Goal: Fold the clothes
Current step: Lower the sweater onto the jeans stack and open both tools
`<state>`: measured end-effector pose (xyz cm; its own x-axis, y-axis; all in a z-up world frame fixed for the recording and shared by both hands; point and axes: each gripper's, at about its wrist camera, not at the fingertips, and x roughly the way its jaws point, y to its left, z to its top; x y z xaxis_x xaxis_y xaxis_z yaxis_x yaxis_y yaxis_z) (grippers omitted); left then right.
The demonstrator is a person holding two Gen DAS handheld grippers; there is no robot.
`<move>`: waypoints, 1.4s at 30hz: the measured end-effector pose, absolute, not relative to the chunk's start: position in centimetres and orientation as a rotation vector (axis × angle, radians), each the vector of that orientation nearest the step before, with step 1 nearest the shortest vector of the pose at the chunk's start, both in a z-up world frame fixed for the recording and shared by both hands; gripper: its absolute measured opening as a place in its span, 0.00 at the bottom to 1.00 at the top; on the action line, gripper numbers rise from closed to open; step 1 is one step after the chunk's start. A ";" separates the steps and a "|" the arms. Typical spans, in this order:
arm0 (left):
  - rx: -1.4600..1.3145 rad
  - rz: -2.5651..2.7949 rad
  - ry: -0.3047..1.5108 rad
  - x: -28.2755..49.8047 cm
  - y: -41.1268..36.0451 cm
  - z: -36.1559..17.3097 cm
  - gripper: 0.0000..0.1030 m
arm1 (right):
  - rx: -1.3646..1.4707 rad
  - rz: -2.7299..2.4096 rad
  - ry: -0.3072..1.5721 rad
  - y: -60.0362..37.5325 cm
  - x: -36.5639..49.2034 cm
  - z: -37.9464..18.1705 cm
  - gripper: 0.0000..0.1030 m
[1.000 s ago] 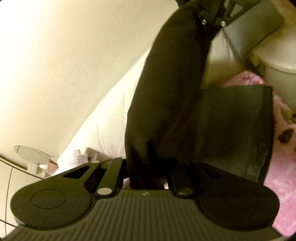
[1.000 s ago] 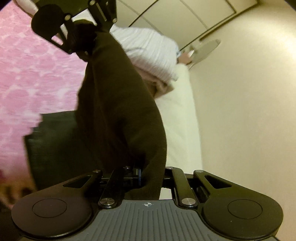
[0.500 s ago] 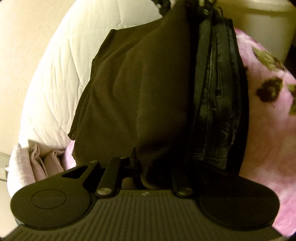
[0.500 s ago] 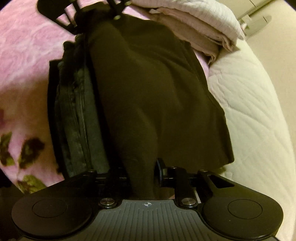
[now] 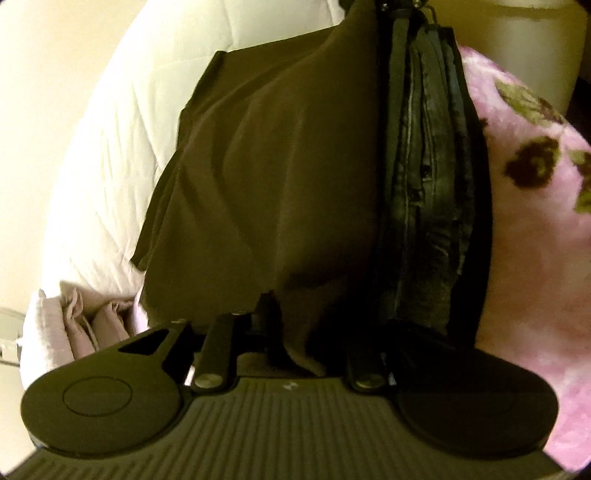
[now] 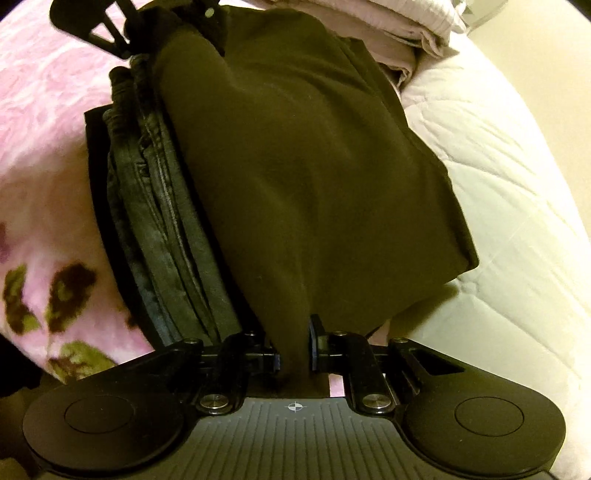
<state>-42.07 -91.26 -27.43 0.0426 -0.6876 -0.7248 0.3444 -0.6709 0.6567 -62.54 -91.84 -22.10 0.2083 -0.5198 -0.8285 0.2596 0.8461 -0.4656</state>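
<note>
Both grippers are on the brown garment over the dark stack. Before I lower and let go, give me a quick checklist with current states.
1. Right gripper pinches the brown garment: ok, cloth runs between its closed fingers.
2. Left gripper pinches the other end: ok, the cloth bunches between its fingers.
3. Garment spread over the dark folded jeans: ok, it drapes across them.
4. Edges aligned with the stack: not ok, the far side overhangs onto the white quilt.
5. Cloth smooth: not ok, creases show in the left view.
6. Folded pale laundry clear of the garment: cannot tell.
</note>
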 end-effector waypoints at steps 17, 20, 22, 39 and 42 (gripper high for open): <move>1.351 -1.573 0.120 -41.0 -90.4 -22.3 0.32 | -0.184 -0.587 1.283 -89.2 -61.9 -21.5 0.45; 1.329 -1.517 0.197 -40.1 -89.7 -21.9 0.32 | -0.090 -0.607 1.268 -88.3 -62.5 -20.5 0.53; 1.289 -1.483 0.257 -39.3 -89.0 -21.5 0.32 | -0.026 -0.633 1.250 -87.6 -62.9 -19.8 0.55; 1.472 -1.574 -0.274 -42.1 -85.6 -24.2 0.30 | 0.161 -0.809 1.047 -83.7 -60.7 -16.8 0.56; 1.481 -1.580 -0.297 -41.8 -86.1 -23.8 0.25 | 0.064 -0.781 1.056 -85.1 -59.7 -17.6 0.56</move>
<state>-41.81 -86.11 -23.77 0.1468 -0.7358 -0.6611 0.4451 -0.5478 0.7084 -59.74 -85.06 -17.57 0.2548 -0.5451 -0.7987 0.6035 0.7350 -0.3091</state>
